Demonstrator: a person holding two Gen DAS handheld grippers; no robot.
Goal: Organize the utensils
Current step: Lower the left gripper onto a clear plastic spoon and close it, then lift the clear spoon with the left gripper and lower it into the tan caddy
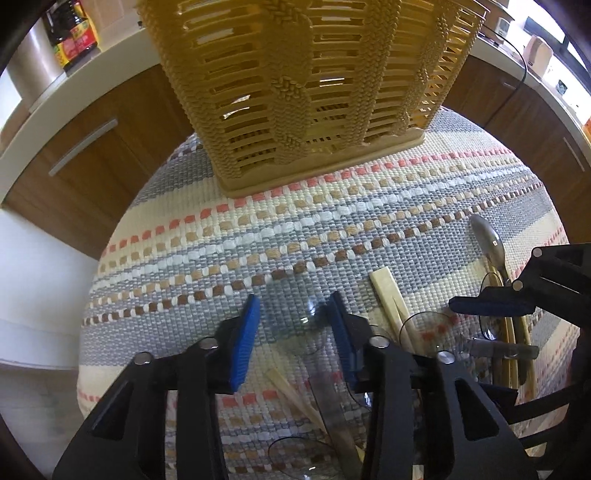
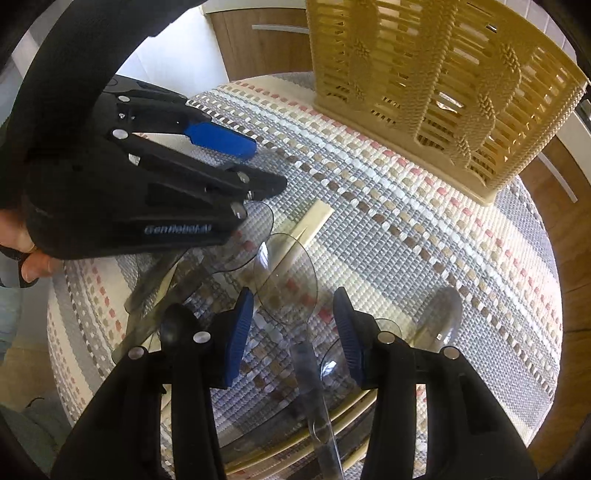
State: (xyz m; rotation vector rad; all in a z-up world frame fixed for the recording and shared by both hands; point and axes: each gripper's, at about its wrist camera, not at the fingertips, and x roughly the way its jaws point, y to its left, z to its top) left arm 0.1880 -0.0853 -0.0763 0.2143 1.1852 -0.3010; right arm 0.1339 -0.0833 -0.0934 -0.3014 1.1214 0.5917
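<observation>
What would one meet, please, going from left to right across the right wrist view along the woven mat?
The other black gripper with blue pads → pale wooden chopstick → clear plastic spoon → metal spoon bowl, with the tan slatted plastic basket standing farther back.

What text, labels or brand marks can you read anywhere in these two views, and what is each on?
"GenRobot.AI", as best it reads, slightly blurred: pale lettering on the black side of the left gripper, right wrist view.
Red and yellow labels on the dark bottles on the counter: print too small to read.
No other text legible.
</observation>
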